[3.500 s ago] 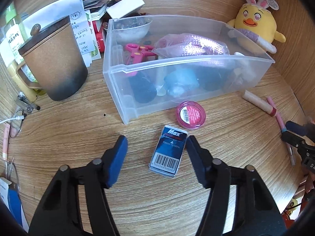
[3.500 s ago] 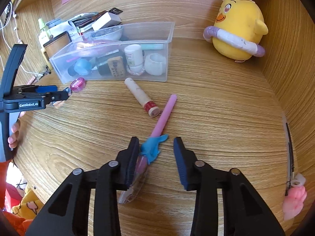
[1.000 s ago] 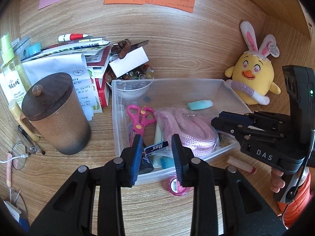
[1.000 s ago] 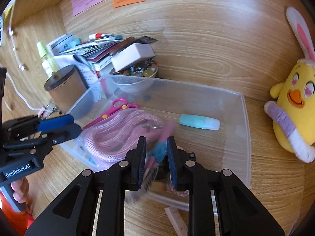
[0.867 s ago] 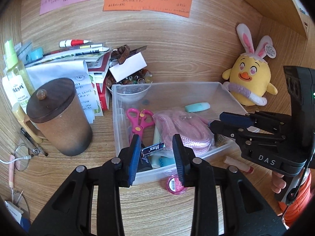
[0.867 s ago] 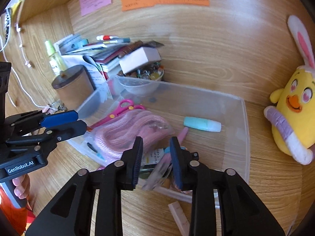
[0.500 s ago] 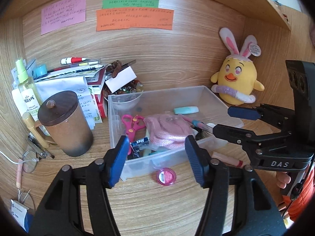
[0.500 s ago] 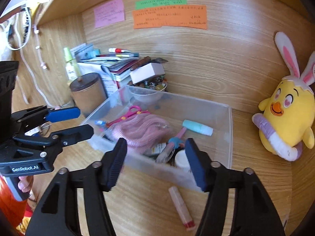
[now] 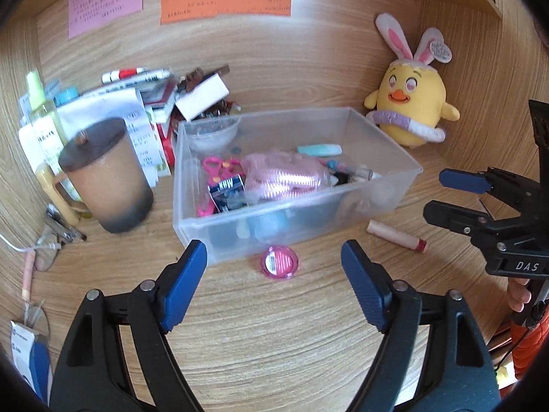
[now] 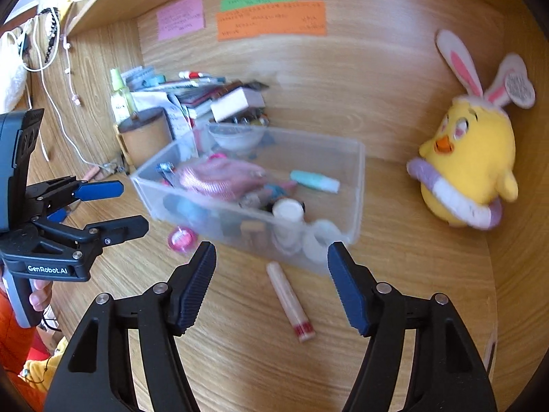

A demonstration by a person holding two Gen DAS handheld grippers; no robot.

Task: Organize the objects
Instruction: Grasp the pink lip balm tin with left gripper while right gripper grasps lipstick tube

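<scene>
A clear plastic bin (image 9: 408, 168) (image 10: 357, 178) stands mid-desk, holding pink scissors (image 9: 214, 168), the blue Max box (image 9: 228, 189), a pink mesh bundle (image 9: 284, 176) and the pink pen. A round pink compact (image 9: 279, 261) (image 10: 182, 239) and a beige tube with a red end (image 9: 396, 237) (image 10: 290, 300) lie on the desk in front of the bin. My left gripper (image 9: 274, 285) is open and empty, above the compact. My right gripper (image 10: 271, 281) is open and empty, above the tube. Each gripper also shows in the other's view (image 9: 456, 195) (image 10: 109, 206).
A brown lidded mug (image 9: 106, 175) stands left of the bin, with papers, markers and a bottle (image 9: 37, 103) behind it. A yellow chick plush (image 9: 410, 113) (image 10: 470, 171) sits at the right against the wall. Glasses and a cable (image 9: 37, 250) lie at the far left.
Both grippers dropped their loads into the bin, opened wide and pulled back and up; the Max box and pink pen now lie in the bin.
</scene>
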